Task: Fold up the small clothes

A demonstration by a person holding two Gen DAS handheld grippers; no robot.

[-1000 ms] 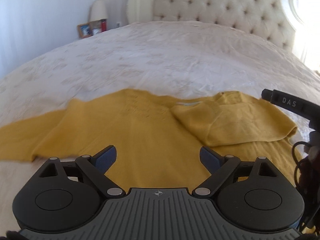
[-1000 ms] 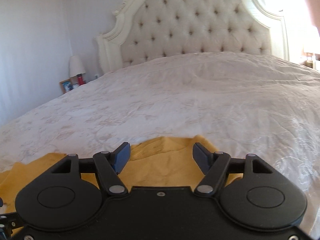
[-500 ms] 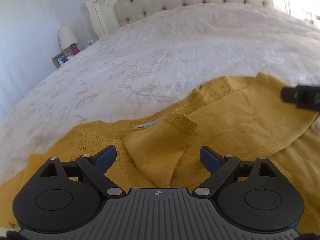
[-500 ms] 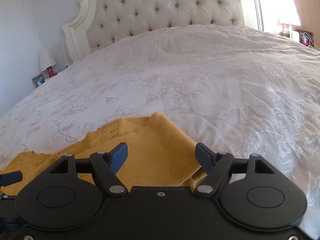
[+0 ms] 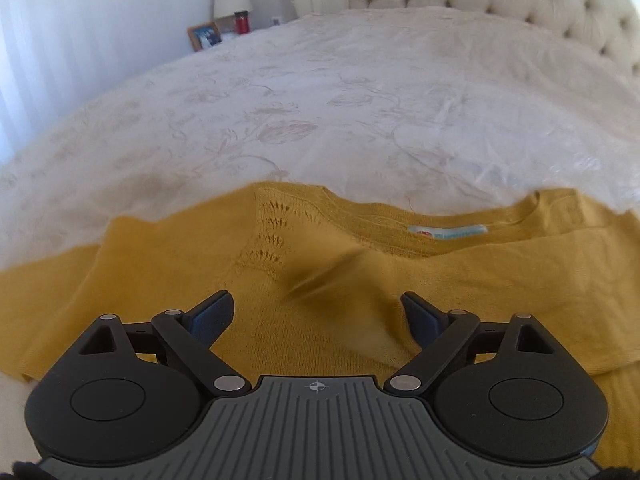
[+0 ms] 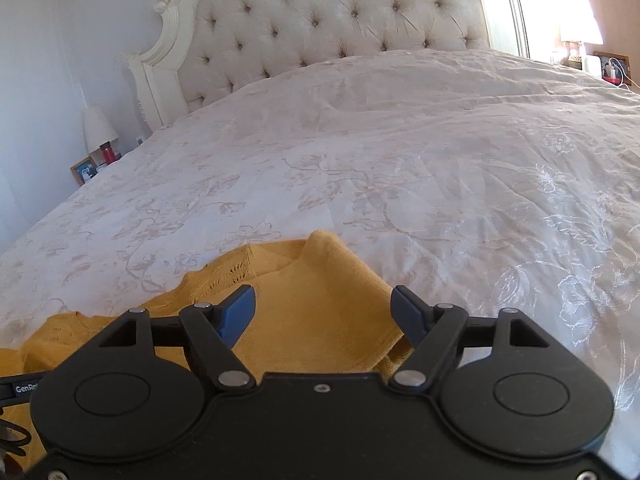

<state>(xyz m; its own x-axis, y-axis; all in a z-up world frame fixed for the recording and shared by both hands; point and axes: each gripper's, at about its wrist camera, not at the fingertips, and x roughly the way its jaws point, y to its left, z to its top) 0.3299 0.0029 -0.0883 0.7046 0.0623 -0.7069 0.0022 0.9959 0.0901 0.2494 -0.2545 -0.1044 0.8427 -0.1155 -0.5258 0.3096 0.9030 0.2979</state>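
Mustard sweater (image 5: 328,320) lies flat on the white bedspread (image 5: 320,112), at the near edge, well away from the tufted headboard (image 6: 340,20). I take the neck label (image 5: 446,232) as my landmark.

Left gripper (image 5: 316,312): released, jaws wide, nothing between the pads, hanging over the chest panel just on the near side of the label. Right gripper (image 6: 322,312): jaws have just been opening, now wide and empty, over the folded right part of the sweater, whose far corner (image 6: 320,240) peaks up off the bedspread.

My reading: 1 sleeve already lies folded in across the body, its edge running just below the label and off to the right. The other sleeve (image 5: 44,280) is spread out far left of the label. So the step in hand looks like the second sleeve fold.

How I would do it well:
- Take the left sleeve near its cuff, pinching 1 layer only, not the body beneath.
- Lift low and carry it toward the label, laying it level with the first fold.
- Use the right gripper to press the peaked corner flat first; a ridge there will skew the later halving.
- Loose knit with an openwork panel (image 5: 272,236) left of the label: avoid snagging a pad tip in it.
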